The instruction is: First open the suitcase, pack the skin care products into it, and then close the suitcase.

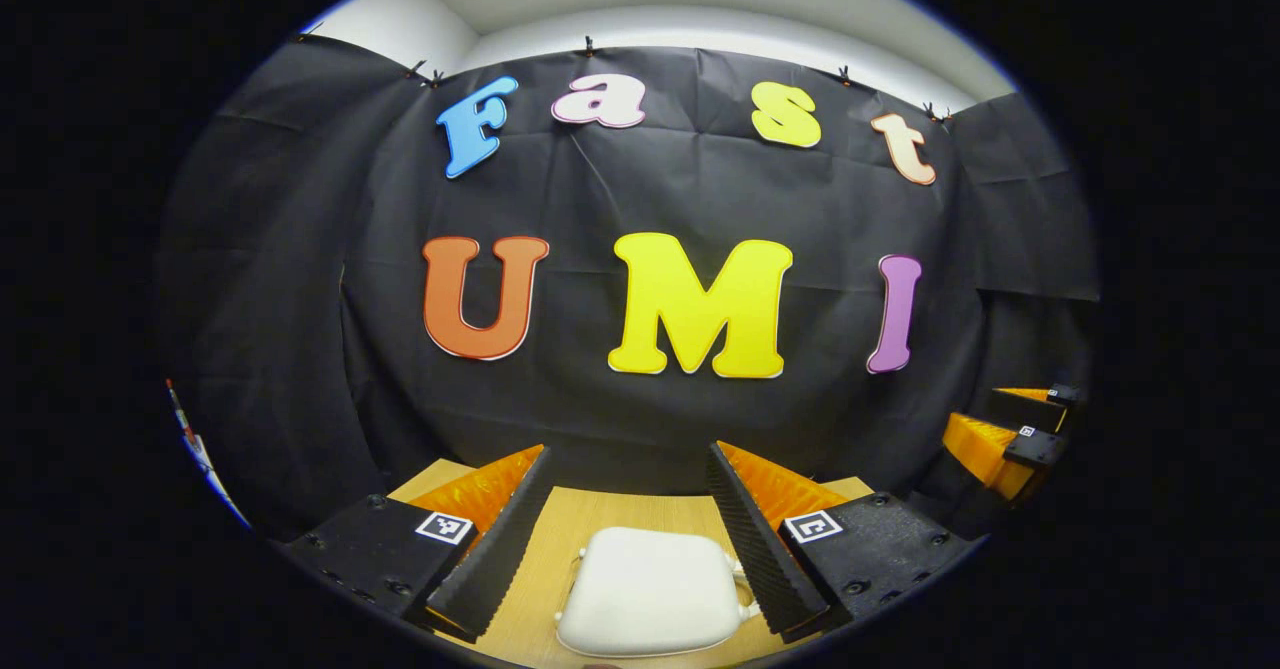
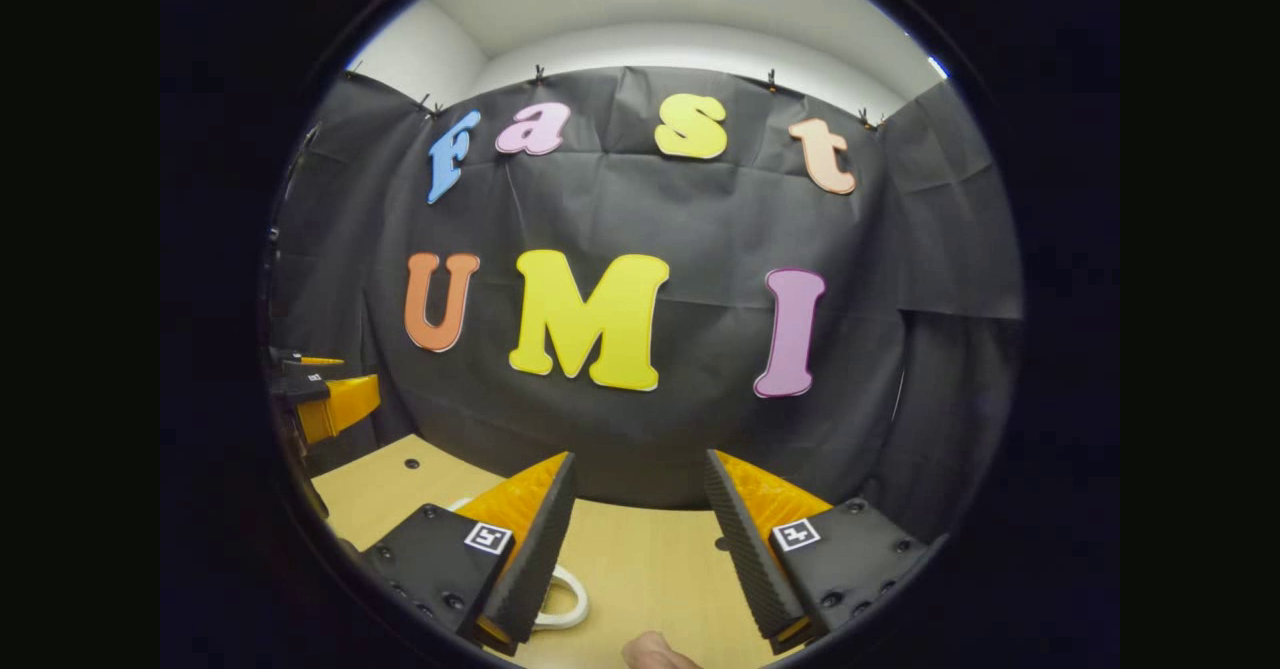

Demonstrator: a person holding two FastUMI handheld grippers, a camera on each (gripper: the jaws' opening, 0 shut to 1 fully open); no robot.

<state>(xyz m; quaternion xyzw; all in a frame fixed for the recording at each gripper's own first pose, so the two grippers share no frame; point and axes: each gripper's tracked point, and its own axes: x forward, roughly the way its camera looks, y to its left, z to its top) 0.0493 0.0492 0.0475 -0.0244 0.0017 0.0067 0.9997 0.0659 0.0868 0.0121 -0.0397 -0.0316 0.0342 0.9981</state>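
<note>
While both cameras look level across the wooden table (image 1: 600,514) toward the booth's black cloth wall (image 1: 640,199), the layout reads as a starting pose, with nothing gripped and the work low down near the person. Largest of the things on the table is the small white suitcase (image 1: 650,589), a rounded hard case lying flat with its lid down, between the fingers of the left gripper (image 1: 630,534) in the left gripper view; its fingers stand wide apart, and I cannot tell whether they hang above the case or flank it, but they do not press on it. That spacing suits a first reach: a lid has to be lifted before anything goes in, so the case sits square in front of the hand that would open it. In the right gripper view the right gripper (image 2: 640,539) also has its fingers spread, with bare table between them. A white curved loop (image 2: 565,599) peeks out beside its left finger; it may be the suitcase's handle or edge, though too little shows to be sure. At the left edge of that view the other gripper appears, well apart, which suggests the two hands are held side by side at similar height. A fingertip (image 2: 655,652) of the person shows at the bottom edge. I see no skin care products from these angles, so the packing step looks not yet begun, and the suitcase appears closed.
</note>
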